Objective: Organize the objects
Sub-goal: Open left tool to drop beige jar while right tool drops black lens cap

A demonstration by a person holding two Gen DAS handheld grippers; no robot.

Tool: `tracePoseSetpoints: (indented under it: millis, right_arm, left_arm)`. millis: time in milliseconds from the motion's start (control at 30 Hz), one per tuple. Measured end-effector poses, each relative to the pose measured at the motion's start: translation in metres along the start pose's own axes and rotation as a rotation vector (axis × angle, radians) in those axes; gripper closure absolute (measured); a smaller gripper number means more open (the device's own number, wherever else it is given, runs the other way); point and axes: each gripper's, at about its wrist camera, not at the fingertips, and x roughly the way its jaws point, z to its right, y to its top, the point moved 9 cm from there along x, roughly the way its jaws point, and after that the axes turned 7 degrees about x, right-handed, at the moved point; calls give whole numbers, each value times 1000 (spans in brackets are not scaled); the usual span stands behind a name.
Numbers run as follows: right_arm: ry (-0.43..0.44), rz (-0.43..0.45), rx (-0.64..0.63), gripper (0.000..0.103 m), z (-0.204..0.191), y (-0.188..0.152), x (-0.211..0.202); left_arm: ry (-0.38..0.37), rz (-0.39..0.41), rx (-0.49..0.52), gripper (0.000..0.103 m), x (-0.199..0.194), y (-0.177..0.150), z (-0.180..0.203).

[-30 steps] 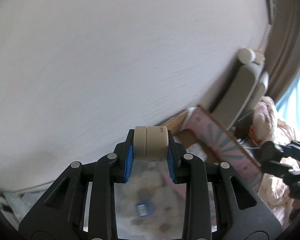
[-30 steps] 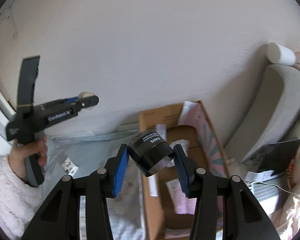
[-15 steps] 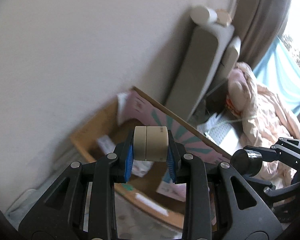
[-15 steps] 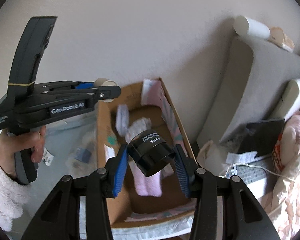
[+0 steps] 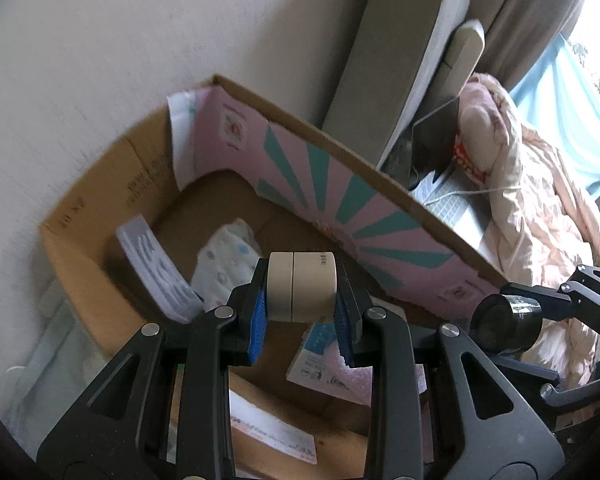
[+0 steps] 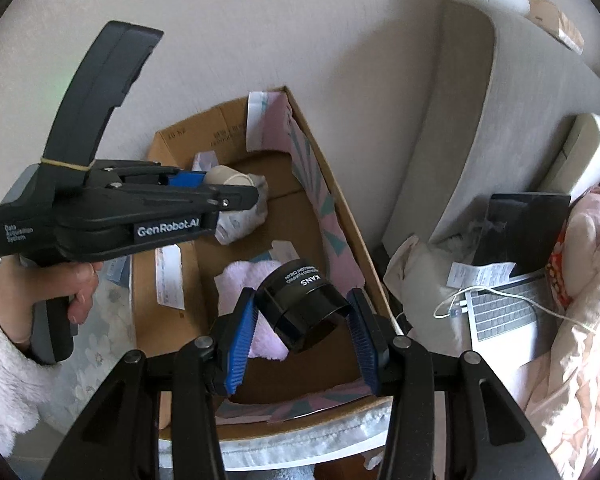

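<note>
Left gripper (image 5: 302,322): jaws clamp a beige tape roll (image 5: 302,286) above the cardboard box (image 5: 76,216) (wall-side). Right gripper (image 6: 302,340): jaws hold a tilted black jar (image 6: 304,304) over the box's near right corner.

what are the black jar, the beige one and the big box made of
Black jar: glossy black, with white print and a reflective band; plastic or glass, can't tell which.
Beige jar: matte cream, with a seam around it where lid meets body; probably plastic.
Box: brown cardboard, with raw tan edges and fold creases; one wall shows a pink and teal printed face.
</note>
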Motion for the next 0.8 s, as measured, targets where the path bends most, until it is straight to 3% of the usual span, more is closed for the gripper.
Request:
tracePoseSetpoints:
  millis: [433,467,533,567,600,633,667,800]
  right_arm:
    - [-2,-37,-11,61,2,-6,11]
    - [8,-42,-10,58,1,-6,11]
    - [33,-48,-13,29,-3,-8,10]
    - [50,-45,-13,12,-5,-9,9]
    - [64,-40,-10,4,-8,-9,8]
    - [67,-40,-5,3,-8,-10,8]
    - [66,-41,0,2,-9,-10,8]
    - [70,-38,10,2,-10,-9,6]
  left_arm:
    - [21,-50,19,76,15,-3,12]
    - [36,-55,20,76,14,-2,12]
    - [48,-58,33,72,10,1,14]
    - [43,-51,40,69,7,3,16]
    - [42,-44,43,48,5,4,17]
    - [45,-41,49,0,3,5,18]
    - [52,-37,53,3,2,5,18]
    - [48,-39,55,0,1,1,21]
